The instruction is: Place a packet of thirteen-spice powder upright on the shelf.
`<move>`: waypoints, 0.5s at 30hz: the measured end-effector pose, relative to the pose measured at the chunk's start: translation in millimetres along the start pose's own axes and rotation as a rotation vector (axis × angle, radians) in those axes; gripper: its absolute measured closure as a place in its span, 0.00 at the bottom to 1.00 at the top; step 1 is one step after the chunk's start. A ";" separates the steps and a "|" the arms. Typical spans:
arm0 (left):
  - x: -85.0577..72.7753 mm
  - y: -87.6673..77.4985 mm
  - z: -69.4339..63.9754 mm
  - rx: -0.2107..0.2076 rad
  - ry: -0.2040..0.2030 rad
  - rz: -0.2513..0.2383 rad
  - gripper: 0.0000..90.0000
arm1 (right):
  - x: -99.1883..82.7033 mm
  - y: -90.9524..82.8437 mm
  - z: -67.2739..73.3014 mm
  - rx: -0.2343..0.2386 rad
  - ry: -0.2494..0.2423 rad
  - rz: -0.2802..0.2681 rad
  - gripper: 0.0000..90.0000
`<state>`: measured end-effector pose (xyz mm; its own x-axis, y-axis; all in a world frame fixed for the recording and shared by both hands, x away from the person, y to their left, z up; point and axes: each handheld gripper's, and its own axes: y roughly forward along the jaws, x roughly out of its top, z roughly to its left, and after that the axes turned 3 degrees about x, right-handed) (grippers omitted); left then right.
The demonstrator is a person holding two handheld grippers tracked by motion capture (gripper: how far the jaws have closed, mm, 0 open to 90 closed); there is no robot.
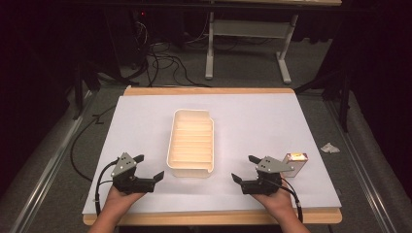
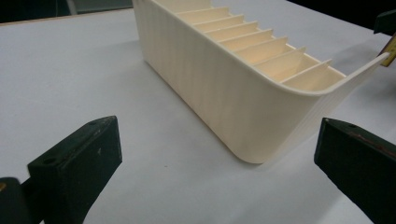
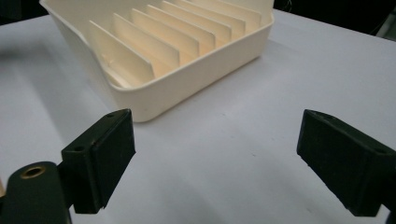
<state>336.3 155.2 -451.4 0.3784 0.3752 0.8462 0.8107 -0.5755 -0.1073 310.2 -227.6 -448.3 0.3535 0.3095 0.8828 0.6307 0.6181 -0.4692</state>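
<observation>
**A:** What do you have in front of your fingers?

**B:** You have a cream plastic tray (image 1: 191, 143), long and narrow, with rounded corners and faintly ribbed outer walls. Thin upright dividers run across it and cut it into a row of slim slots. One far corner of its rim is stepped inward. It stands flat on the white sheet (image 1: 145, 126) covering the bench, lengthwise away from you.

**A:** And where is it relative to each gripper?

**B:** It sits between them, ahead of both. Your left gripper (image 1: 149, 167) is near the tray's near left corner; in the left gripper view that rounded corner (image 2: 252, 140) lies just ahead, between the two fingers (image 2: 79, 172). Your right gripper (image 1: 244, 169) is near the near right corner, and in the right gripper view the tray (image 3: 187, 79) stands ahead of the left finger (image 3: 100, 158). Neither touches it.

**A:** How do the fingers stand?

**B:** Both pairs are spread wide with only white sheet between them.

**A:** Anything else close by?

**B:** A small box (image 1: 296, 162) lies just beyond your right gripper, on its outer side, away from the tray.
</observation>
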 end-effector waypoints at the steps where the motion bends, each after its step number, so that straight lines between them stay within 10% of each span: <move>1: -1.3 0.8 -0.6 0.004 0.005 -0.003 0.02 | -1.1 -0.6 -3.0 0.002 0.004 0.002 0.11; 15: -9.4 0.0 -7.7 0.005 0.020 0.007 0.02 | -0.4 -5.0 -10.6 0.039 0.011 -0.019 0.11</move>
<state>329.4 146.1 -455.4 0.3746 0.3565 0.8559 0.8106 -0.5741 -0.1157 314.2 -238.5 -446.5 0.3491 0.2893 0.8913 0.6101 0.6518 -0.4505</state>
